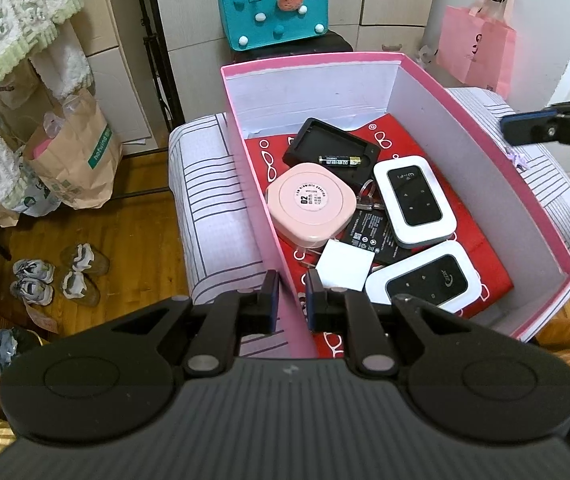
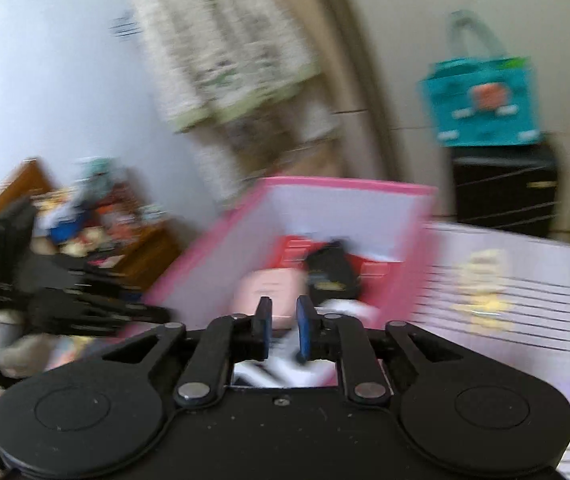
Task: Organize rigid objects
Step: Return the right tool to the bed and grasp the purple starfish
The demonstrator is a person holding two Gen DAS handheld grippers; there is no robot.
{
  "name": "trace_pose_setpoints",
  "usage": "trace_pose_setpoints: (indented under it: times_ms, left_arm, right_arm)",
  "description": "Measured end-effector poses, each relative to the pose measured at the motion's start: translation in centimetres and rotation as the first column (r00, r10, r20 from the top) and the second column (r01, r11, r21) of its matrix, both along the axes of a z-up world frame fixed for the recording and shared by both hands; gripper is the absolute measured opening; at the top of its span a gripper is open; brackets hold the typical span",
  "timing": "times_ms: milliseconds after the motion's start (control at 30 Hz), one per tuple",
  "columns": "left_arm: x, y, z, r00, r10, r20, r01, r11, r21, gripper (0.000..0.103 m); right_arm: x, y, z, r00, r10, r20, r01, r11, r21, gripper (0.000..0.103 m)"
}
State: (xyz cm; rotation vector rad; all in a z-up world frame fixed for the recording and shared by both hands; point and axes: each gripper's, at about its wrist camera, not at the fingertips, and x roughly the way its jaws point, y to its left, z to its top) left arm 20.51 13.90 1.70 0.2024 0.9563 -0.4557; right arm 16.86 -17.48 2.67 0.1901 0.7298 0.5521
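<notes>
Your left hand-held gripper (image 1: 291, 300) pinches the pink box (image 1: 245, 152) wall, the right (image 2: 284, 326) hangs released and empty above it; keep the box steady on the bed (image 1: 213, 216).

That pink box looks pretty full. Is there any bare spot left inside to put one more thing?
Yes. The red lining is bare along the right wall of the pink box, beside the two white devices, and at the far left corner behind the black tray. The middle, around the pink case, is crowded.
</notes>
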Motion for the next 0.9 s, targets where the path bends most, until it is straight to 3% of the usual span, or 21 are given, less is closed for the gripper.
trace_pose_setpoints:
  times_ms: [67,200,300,467,633,700,767,900]
  left_arm:
    - [-0.1,0.0,0.0,1.0,-0.001,0.003,0.001,1.0,0.001,0.013]
    - [-0.1,-0.1,-0.1,1.0,-0.007,0.008,0.007,1.0,0.007,0.013]
    - [0.1,-0.3,0.0,1.0,-0.012,0.001,0.012,1.0,0.017,0.013]
    - [0.0,-0.4,0.1,1.0,-0.016,0.001,0.016,1.0,0.026,0.013]
    - [0.0,-0.5,0.1,1.0,-0.017,0.003,0.017,0.999,0.038,0.013]
    - [0.0,-0.7,0.0,1.0,-0.02,0.004,0.02,0.999,0.048,0.013]
    - [0.0,-0.9,0.0,1.0,-0.024,0.004,0.024,0.998,0.064,0.013]
    - [-0.3,-1.5,0.0,0.999,-0.044,0.011,0.043,0.994,0.099,0.013]
  right_arm:
    - [-0.6,-2.0,-0.4,0.995,-0.095,0.019,0.096,0.993,-0.076,0.022]
    - [-1.5,-6.4,-2.0,0.96,-0.275,0.046,0.279,0.939,-0.202,0.024]
    - [-1.5,-8.5,-3.9,0.937,-0.347,0.05,0.346,0.895,-0.281,0.031]
    - [-0.8,-10.9,-7.5,0.912,-0.411,-0.005,0.385,0.86,-0.335,0.036]
    - [-0.1,-11.3,-10.3,0.908,-0.415,-0.047,0.375,0.86,-0.346,0.037]
    - [0.2,-11.5,-10.5,0.908,-0.419,-0.031,0.384,0.858,-0.341,0.041]
    - [0.7,-11.3,-10.6,0.904,-0.428,-0.013,0.397,0.849,-0.349,0.055]
    - [1.5,-10.8,-11.1,0.906,-0.422,0.018,0.403,0.85,-0.338,0.06]
